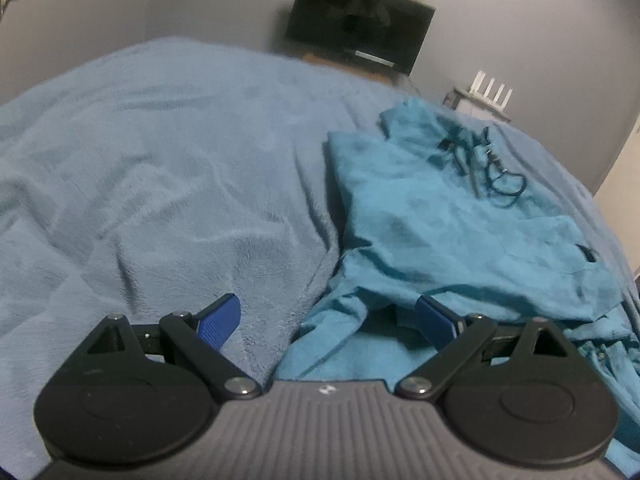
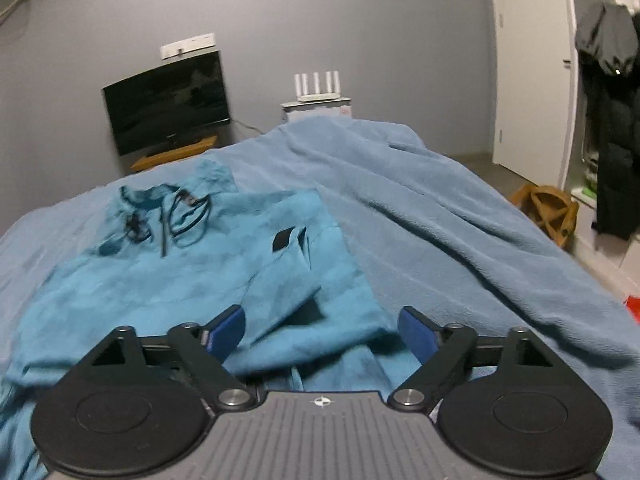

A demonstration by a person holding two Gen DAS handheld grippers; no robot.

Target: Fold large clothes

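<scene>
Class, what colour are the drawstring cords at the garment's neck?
Dark, near black, on the teal garment; drawstring cords show best in the right wrist view.

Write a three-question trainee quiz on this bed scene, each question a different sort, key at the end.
1. True or false: the right gripper is clamped on the teal garment.
2. Multiple choice: what lies near the garment's collar? A) dark drawstrings B) a belt C) a wooden hanger
3. Fill in: the garment lies spread on a light blue ____.

Key
1. False: both blue pads stand wide apart with nothing pinched; the left gripper is open too.
2. A: thin dark cords loop beside the neck opening.
3. Blanket: a fuzzy one covering the bed, with a dark television against the far wall.
</scene>
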